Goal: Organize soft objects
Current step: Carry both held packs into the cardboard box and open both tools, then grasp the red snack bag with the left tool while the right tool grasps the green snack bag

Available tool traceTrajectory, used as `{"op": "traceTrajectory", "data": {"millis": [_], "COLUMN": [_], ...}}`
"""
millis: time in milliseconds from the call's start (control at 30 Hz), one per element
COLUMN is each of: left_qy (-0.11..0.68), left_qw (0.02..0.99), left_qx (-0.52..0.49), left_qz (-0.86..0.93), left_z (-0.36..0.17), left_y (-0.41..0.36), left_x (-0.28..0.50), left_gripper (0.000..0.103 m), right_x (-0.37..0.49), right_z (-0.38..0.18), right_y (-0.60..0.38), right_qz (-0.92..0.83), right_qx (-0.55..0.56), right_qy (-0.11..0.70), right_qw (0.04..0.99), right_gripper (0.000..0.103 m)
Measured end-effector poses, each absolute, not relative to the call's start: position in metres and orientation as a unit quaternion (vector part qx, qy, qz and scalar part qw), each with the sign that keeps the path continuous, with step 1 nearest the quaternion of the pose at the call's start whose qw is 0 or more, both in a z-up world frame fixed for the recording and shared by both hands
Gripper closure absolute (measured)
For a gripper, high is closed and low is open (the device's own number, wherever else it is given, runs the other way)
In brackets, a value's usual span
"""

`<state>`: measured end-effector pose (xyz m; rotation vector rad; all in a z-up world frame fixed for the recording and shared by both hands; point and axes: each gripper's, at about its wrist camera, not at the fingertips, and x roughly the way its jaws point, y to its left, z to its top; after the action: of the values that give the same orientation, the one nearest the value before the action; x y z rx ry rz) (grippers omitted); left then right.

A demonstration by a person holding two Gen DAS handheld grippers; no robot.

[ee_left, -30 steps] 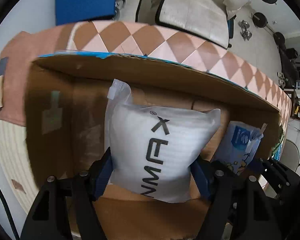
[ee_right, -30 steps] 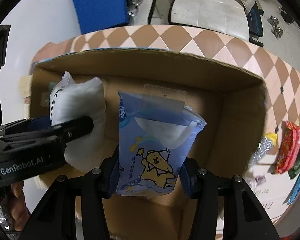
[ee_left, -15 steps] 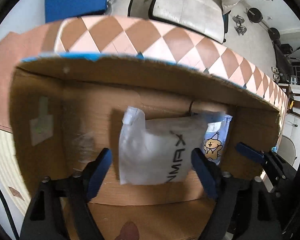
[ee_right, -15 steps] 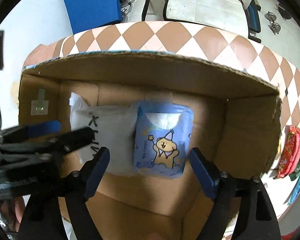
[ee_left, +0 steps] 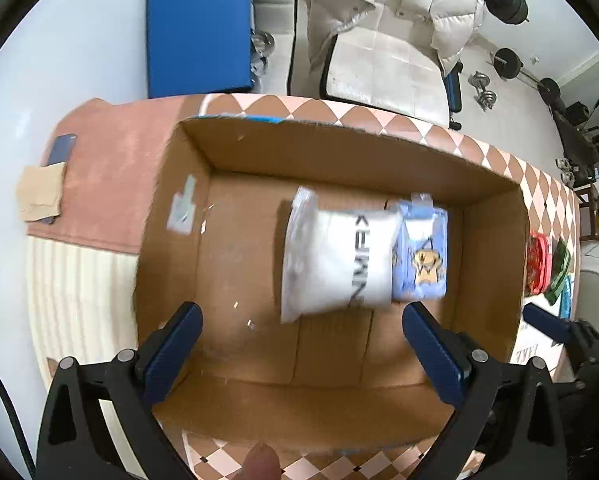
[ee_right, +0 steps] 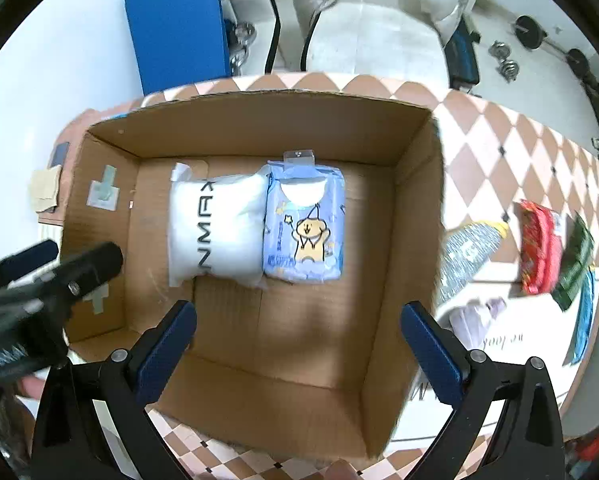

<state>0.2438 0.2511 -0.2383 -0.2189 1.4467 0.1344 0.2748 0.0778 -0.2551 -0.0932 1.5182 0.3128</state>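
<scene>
A white soft pack with black lettering (ee_left: 335,260) (ee_right: 215,228) and a blue pack with a cartoon bear (ee_left: 419,264) (ee_right: 305,232) lie side by side, touching, on the floor of an open cardboard box (ee_left: 339,160) (ee_right: 259,120). My left gripper (ee_left: 299,344) is open and empty, held above the box's near side. My right gripper (ee_right: 297,340) is open and empty, also above the near side. The left gripper's body shows in the right wrist view (ee_right: 59,276) at the left.
The box stands on a table with a pink-and-white diamond cloth (ee_right: 499,136). Right of the box lie a silver-blue packet (ee_right: 467,248), a red packet (ee_right: 539,248) and a green packet (ee_right: 575,264). A pink mat (ee_left: 111,176) with a phone lies left.
Both grippers opened and let go of the white pack and the blue pack, which dropped onto the box floor. Both grippers then rose and pulled back above the box.
</scene>
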Motion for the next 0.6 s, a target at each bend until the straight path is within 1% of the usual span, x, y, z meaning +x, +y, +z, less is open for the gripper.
{"op": "traceTrajectory", "data": {"millis": [200, 367, 467, 600], "left_qy": [0.633, 0.622, 0.621, 0.61], "left_qw": [0.764, 0.773, 0.772, 0.785], "left_qx": [-0.102, -0.11, -0.122, -0.099], "left_qz": [0.072, 0.063, 0.054, 0.042], "left_z": [-0.213, -0.195, -0.186, -0.163], "left_y": [0.246, 0.235, 0.228, 0.198], "left_x": [0.197, 0.166, 0.157, 0.162], "left_gripper": [0.001, 0.0, 0.0, 0.0], "right_x": [0.224, 0.189, 0.176, 0.171], "right_z": [-0.218, -0.201, -0.194, -0.183], "right_y": [0.065, 0.056, 0.046, 0.004], "right_qz": [0.136, 0.149, 0.159, 0.159], "right_qx": [-0.036, -0.018, 0.002, 0.055], "right_qy": [0.653, 0.645, 0.642, 0.645], "right_qw": [0.744, 0.749, 0.75, 0.746], "right_gripper": [0.0, 0.0, 0.0, 0.0]}}
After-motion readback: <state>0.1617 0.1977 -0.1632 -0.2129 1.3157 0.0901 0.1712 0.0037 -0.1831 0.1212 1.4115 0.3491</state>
